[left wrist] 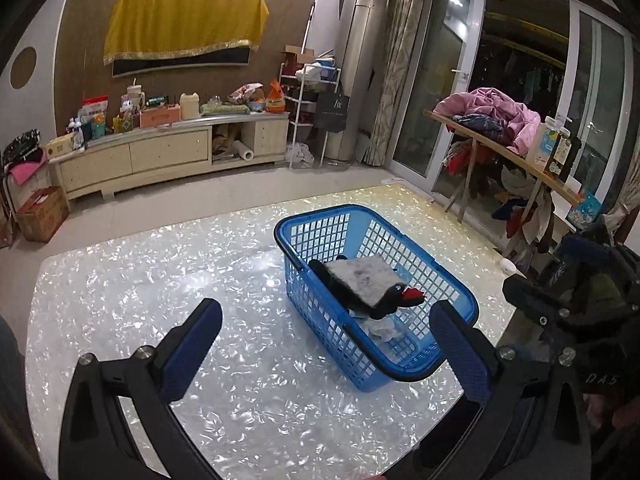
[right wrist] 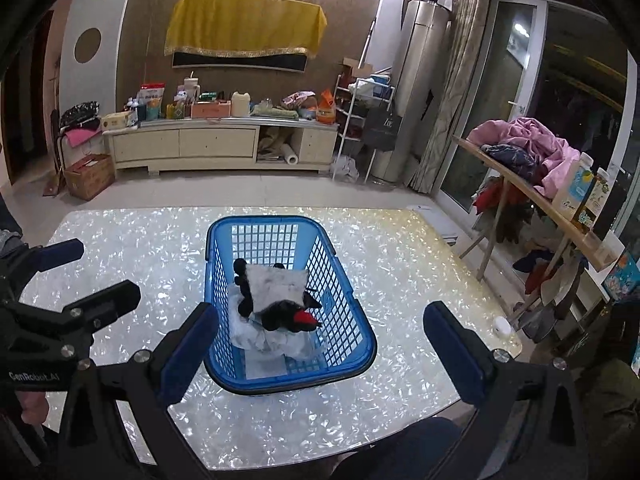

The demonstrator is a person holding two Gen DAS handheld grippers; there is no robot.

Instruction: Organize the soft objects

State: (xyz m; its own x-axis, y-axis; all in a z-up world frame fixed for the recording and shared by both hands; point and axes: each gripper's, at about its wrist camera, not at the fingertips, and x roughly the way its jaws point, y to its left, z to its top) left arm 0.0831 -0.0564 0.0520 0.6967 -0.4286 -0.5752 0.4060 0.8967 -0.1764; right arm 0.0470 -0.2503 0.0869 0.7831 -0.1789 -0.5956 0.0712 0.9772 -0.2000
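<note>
Sitting on the shiny white table (right wrist: 400, 264) was a blue basket (right wrist: 356, 320), and the soft things were all inside it. A black toy bird (right wrist: 288, 314) with a red beak lay in the basket, on top of a white cloth (right wrist: 260, 340). A gray square pad (right wrist: 276, 284) rested on the bird's back. The left claw (left wrist: 324, 344) was held low over the table, near the edge closest to the person, and pointed across the table toward the far wall. Its two blue fingers (left wrist: 196, 340) stood wide apart with nothing between them. The basket was just ahead of it and a bit to its right, and the right finger showed in front of the basket's near corner. The right claw (right wrist: 320, 348) was held low too, and pointed the same way. Its fingers (right wrist: 456, 352) were also spread wide and held nothing. The basket sat right in front of it, between the two fingers in its view. Each claw could be seen at the side of the other camera's view, so they were side by side. A bit of a hand (right wrist: 28, 404) showed under the left claw. No claw touched the basket, as far as could be seen.
</note>
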